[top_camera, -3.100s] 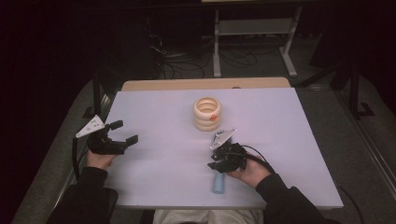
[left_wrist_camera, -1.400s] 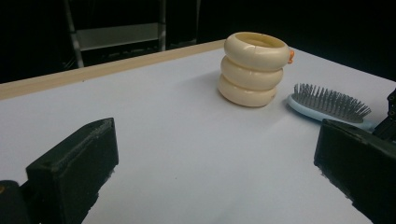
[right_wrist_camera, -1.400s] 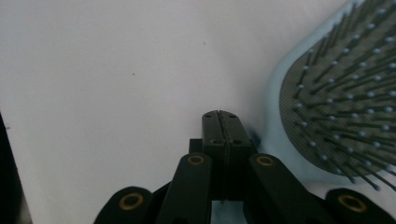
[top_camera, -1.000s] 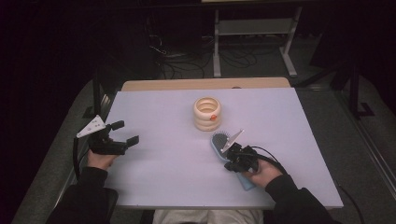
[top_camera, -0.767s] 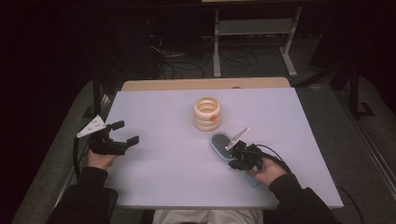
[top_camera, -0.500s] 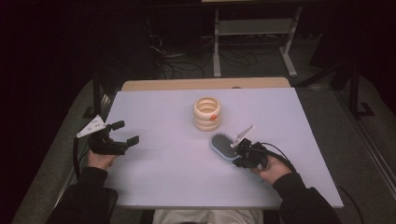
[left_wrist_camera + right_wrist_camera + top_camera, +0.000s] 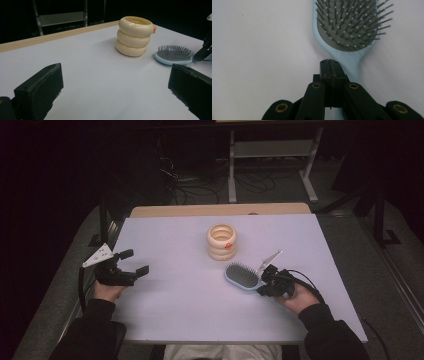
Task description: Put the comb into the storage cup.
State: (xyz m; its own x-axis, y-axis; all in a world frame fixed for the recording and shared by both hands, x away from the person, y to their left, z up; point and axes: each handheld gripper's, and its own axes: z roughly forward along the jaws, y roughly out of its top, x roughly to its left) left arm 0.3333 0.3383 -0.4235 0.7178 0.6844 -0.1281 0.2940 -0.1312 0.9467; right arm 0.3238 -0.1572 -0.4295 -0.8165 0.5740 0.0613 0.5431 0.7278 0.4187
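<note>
The ring stack (image 7: 222,241), three cream rings piled upright with a small orange knob on the side, stands near the middle of the white table (image 7: 175,310) and serves as the landmark. Well to the left of the ring stack and nearer the person, the left gripper (image 7: 134,263) rests at the table's edge in the person's hand; its jaws stand wide apart with nothing between them. Just right of the ring stack and a little nearer the person lies the light blue hairbrush (image 7: 241,276), bristles up. Right of the hairbrush's head, the right gripper (image 7: 263,285) sits over the handle with its jaws pressed together above it.
</note>
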